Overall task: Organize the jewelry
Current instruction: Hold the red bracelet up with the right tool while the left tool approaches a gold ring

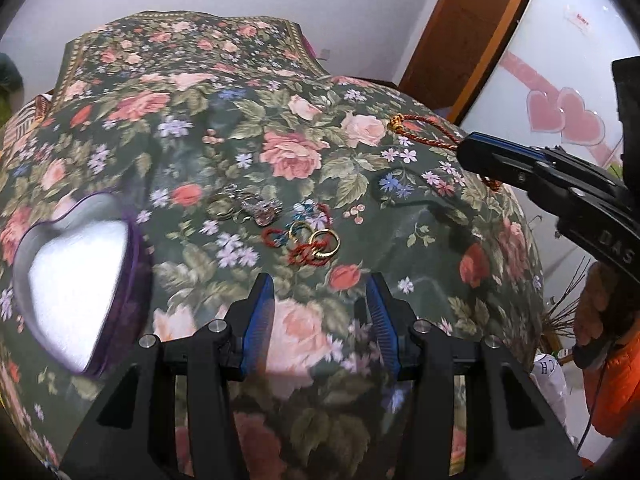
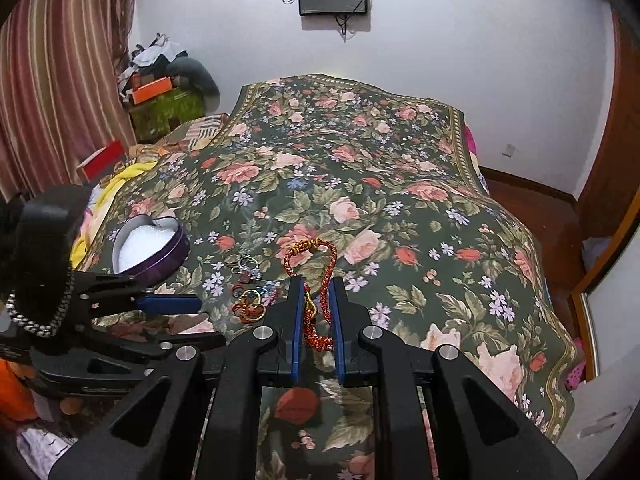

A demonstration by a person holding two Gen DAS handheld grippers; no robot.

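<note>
A heart-shaped purple tin [image 1: 76, 284] with a pale lining lies open on the floral bedspread, left of my left gripper [image 1: 320, 284]; it also shows in the right wrist view [image 2: 152, 246]. My left gripper is open and empty, just short of a pile of gold rings and red cord loops [image 1: 314, 242]. Silver rings and a charm [image 1: 256, 208] lie beside them. My right gripper [image 2: 316, 292] is shut on a red-and-gold braided cord bracelet [image 2: 316, 252], whose loop sticks out ahead of the fingers. The bracelet also shows in the left wrist view [image 1: 424, 130].
The floral bedspread [image 2: 400, 200] covers the whole bed. A wooden door [image 1: 460, 28] and a white panel with pink hearts stand at the right. Striped curtains [image 2: 60, 80] and stacked boxes are at the back left. A screen hangs on the far wall.
</note>
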